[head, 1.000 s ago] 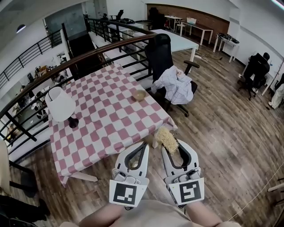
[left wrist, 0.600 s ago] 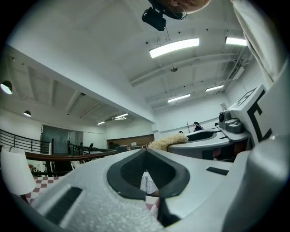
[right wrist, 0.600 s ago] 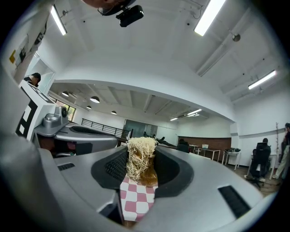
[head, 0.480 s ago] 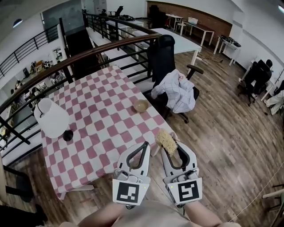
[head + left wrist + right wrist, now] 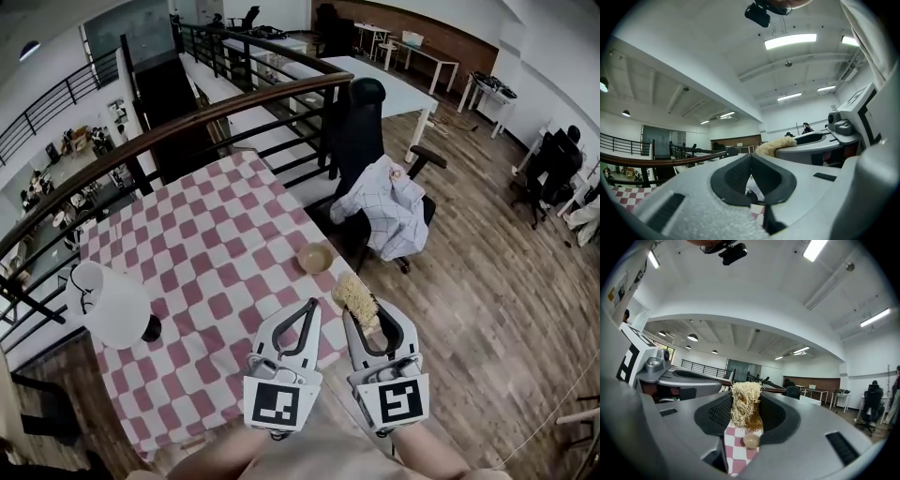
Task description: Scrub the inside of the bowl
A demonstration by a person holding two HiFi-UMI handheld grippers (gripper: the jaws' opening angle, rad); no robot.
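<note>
— Right gripper is clamped on that straw-coloured scrubber. The left gripper has its jaws pressed together on nothing. Both hang at the near edge of the checked table.

— And the bowl?

— It's on the cloth near the table's right edge, a small tan bowl. Just past it is the office chair with the garment draped over it. The white lamp is well off to the left. The bowl is ahead of both grippers and apart from them; nothing touches it.

— So no scrubbing yet. What worries you?

— Nothing is holding the bowl. It looks light, and it's close to the edge. If the scrubber pushes in with the left jaws closed and away from it, I'd guess the bowl skates on the cloth, maybe off toward the chair.

— And the scrubber itself?

— A good part of it seems to stick out past the jaw tips. Pressed hard against the bowl's wall, it could bend or twist out of the grip.
</note>
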